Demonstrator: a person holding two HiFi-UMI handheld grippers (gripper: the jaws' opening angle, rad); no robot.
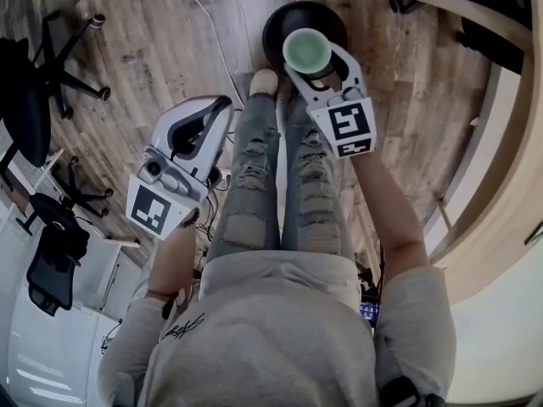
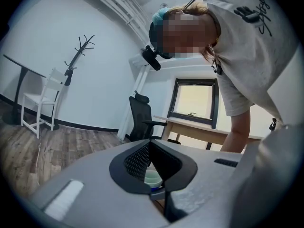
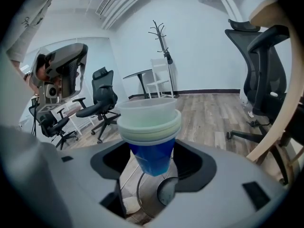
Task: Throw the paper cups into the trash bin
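A stack of paper cups, blue outside and pale green inside, sits upright between the fingers of my right gripper, which is shut on it. The stack hangs directly over a round black trash bin on the wooden floor. In the right gripper view the cups fill the middle, gripper closed on the blue base, with the bin's rim below. My left gripper is raised at the left, apart from the cups, shut and holding nothing. Through its narrow gap a cup rim shows.
The person's legs in torn jeans and a pale shoe stand just in front of the bin. Black office chairs are at the left. A curved wooden desk edge runs along the right. A cable crosses the floor.
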